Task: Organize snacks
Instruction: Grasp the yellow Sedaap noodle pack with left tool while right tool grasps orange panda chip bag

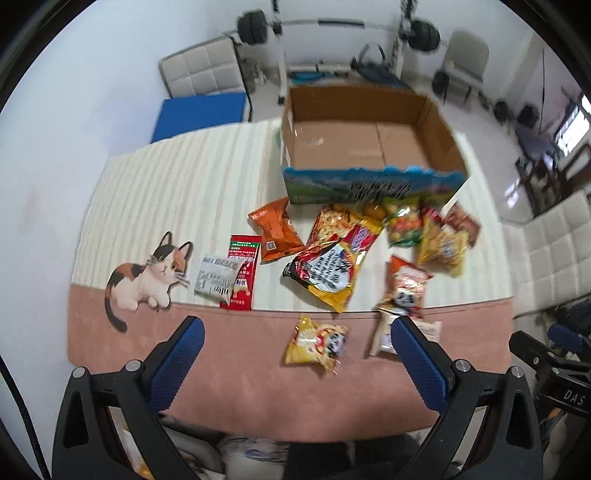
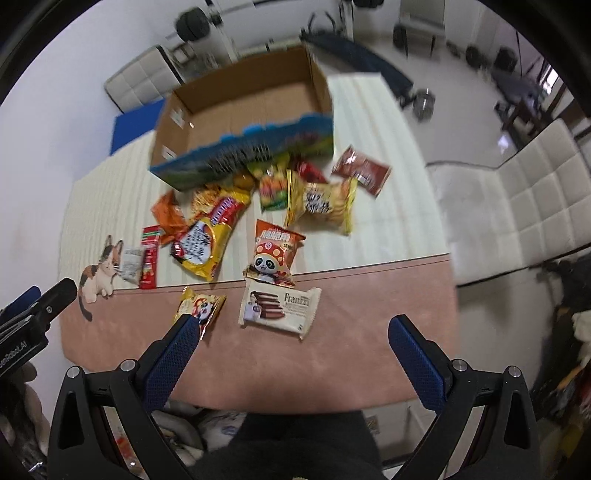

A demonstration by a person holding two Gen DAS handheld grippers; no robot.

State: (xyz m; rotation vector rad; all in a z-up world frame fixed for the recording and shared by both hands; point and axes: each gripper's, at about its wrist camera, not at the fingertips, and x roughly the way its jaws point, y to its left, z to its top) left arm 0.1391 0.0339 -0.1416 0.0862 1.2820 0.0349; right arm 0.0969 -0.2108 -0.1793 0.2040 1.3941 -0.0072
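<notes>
An empty cardboard box [image 1: 369, 147] with a blue printed front stands at the far side of the table; it also shows in the right wrist view [image 2: 243, 114]. Several snack packets lie scattered before it: a big yellow bag [image 1: 332, 258], an orange packet [image 1: 275, 230], a red sachet [image 1: 240, 273], a small yellow panda packet [image 1: 317, 343], and a white Franzzi wafer pack [image 2: 280, 310]. My left gripper [image 1: 295, 328] is open and empty above the pink table edge. My right gripper [image 2: 291, 328] is open and empty just short of the wafer pack.
The table has a striped cream cloth with a cat picture [image 1: 147, 277] and a pink border [image 1: 240, 387]. White padded chairs [image 2: 524, 199], a blue mat [image 1: 199, 114] and a barbell rack [image 1: 340, 26] stand around it. The other gripper shows at the left edge [image 2: 29, 317].
</notes>
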